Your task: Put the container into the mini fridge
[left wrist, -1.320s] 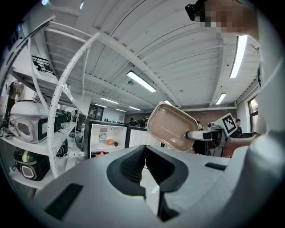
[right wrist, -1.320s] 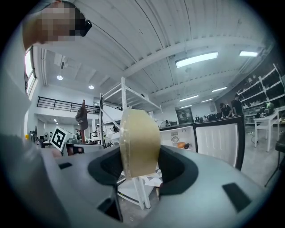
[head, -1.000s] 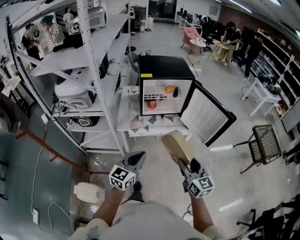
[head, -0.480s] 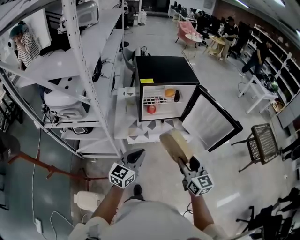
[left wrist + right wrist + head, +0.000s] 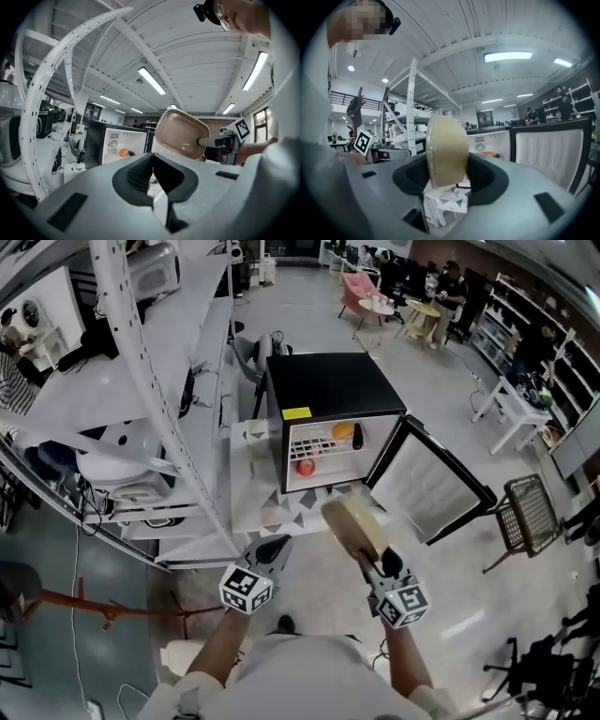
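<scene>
Right gripper view, container [image 5: 446, 145] clamped in right gripper [image 5: 449, 180], edge-on, upright

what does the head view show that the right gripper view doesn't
Only the head view: the mini fridge with its black top surface, and the right gripper with its marker cube. Only the right gripper view: ceiling lights, and the jaws pressed on both sides of the container. Both: the container, the open door, an orange fruit inside.
</scene>
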The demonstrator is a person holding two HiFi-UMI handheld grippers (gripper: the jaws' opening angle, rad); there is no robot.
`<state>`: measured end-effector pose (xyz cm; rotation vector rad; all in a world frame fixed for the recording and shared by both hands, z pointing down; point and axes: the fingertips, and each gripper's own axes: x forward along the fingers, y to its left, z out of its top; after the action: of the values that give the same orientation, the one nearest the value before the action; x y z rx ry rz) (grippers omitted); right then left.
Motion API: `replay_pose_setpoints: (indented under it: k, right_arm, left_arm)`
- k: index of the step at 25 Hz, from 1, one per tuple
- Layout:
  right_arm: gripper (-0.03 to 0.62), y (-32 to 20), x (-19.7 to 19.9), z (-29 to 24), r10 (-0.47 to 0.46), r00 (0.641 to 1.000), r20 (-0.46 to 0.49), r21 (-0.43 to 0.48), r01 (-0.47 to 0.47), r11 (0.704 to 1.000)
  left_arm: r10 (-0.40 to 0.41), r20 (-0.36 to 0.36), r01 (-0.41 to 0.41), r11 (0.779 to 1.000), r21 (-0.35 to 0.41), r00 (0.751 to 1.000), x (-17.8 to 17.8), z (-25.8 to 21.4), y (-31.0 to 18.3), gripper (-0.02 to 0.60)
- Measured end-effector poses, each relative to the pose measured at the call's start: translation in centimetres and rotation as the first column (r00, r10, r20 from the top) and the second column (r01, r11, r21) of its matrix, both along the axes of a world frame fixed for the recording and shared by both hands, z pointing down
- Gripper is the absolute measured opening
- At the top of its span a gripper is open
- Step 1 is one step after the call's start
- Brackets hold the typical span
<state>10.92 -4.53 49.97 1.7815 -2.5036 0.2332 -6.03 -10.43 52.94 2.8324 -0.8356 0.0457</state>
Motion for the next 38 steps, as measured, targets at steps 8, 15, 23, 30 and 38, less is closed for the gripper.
replay_pose_setpoints:
  k: [8,15,23,30,38]
  right_arm:
    - [0.23,-2.1,-0.2,0.4,0.026,1.0,0.0,-0.01,-0.026,1.0]
    - [0.23,-3.7,0.8,1.0,0.041,0.999,0.01,-0.028,-0.041,0.999]
    - [0.23,-7.1,3.0,2.3,0.009,0.999,0.031,-0.045,-0.008,0.999]
    - [0.23,-11.1,5.1,2.3,-0.065,0.997,0.042,-0.053,0.067,0.996]
    - [0.23,-15.4,7.5,3.4,-0.171,0.984,0.052,-0.084,0.174,0.981]
  left_arm:
    - [0.013,-0.01,-0.013,1.0,-0.016,1.0,-0.5,0.6,-2.5,0.005]
    - [0.025,0.004,-0.025,0.999,-0.032,1.0,0.5,1.2,-4.2,0.005]
    - [-0.015,0.022,0.016,0.999,-0.043,1.0,2.3,1.8,-6.7,0.005]
    - [-0.097,0.028,0.098,0.994,-0.045,0.995,3.8,1.2,-9.3,0.005]
    - [-0.205,0.041,0.207,0.977,-0.052,0.978,5.2,1.4,-11.6,0.005]
